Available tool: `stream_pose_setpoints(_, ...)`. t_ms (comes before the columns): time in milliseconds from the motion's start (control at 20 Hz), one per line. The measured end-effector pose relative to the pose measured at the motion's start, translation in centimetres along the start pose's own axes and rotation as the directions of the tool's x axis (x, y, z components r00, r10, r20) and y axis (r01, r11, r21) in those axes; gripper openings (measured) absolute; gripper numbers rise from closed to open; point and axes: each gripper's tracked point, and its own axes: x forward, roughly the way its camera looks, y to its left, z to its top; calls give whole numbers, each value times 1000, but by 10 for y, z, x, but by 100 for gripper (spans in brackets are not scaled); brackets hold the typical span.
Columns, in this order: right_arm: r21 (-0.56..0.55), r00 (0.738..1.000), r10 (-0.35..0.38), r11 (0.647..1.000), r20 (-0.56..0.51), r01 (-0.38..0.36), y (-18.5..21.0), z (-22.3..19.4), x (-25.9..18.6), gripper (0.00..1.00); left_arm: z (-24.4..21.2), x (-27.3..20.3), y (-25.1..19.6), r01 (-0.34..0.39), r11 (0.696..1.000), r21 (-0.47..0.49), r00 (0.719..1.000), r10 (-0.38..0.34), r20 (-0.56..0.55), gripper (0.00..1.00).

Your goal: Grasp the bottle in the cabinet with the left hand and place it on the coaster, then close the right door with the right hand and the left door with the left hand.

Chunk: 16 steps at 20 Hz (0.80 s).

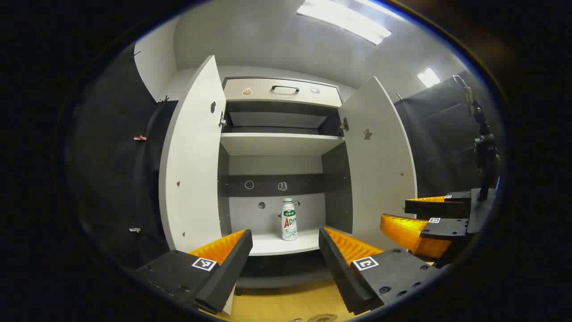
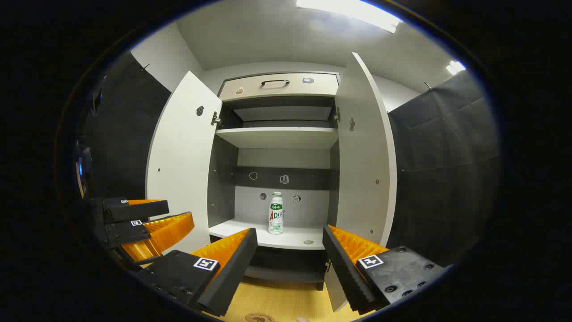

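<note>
Nothing done yet: small white plastic bottle [image 1: 289, 220] sits mid bottom shelf of the white cabinet [image 1: 277, 144], both doors open. My left tool [image 1: 286, 255] and right tool [image 2: 290, 257] gape empty out front

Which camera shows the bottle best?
The left gripper view: the bottle stands upright on the cabinet's lower shelf, almost centred between open fingers. The right gripper view shows it too, slightly off-centre.

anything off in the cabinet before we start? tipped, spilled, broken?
Nothing stands out. The bottle stands upright on the lower shelf, no spill. Both cabinet doors hang open, as the task expects. Both hand-held grippers are open, short of the cabinet.
</note>
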Motion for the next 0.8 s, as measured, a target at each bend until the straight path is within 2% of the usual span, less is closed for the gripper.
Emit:
stream_pose_setpoints(50,-5,1000,1,1000,-3,-1,-1,0,0,98,2,-1,1,-5,1000,1,1000,5,2,95)
stream_pose_setpoints(300,-11,1000,-5,1000,9,5,-1,3,-1,100,-1,-2,-1,2,1000,-4,1000,-2,0,94)
stream_pose_setpoints(350,-11,1000,-6,1000,11,6,-1,3,-2,98,-1,-1,-1,3,1000,4,1000,-3,-1,94)
stream_pose_setpoints(800,-36,1000,-18,999,14,18,-4,4,-7,98,-4,-3,-3,12,1000,12,1000,-12,-1,95)
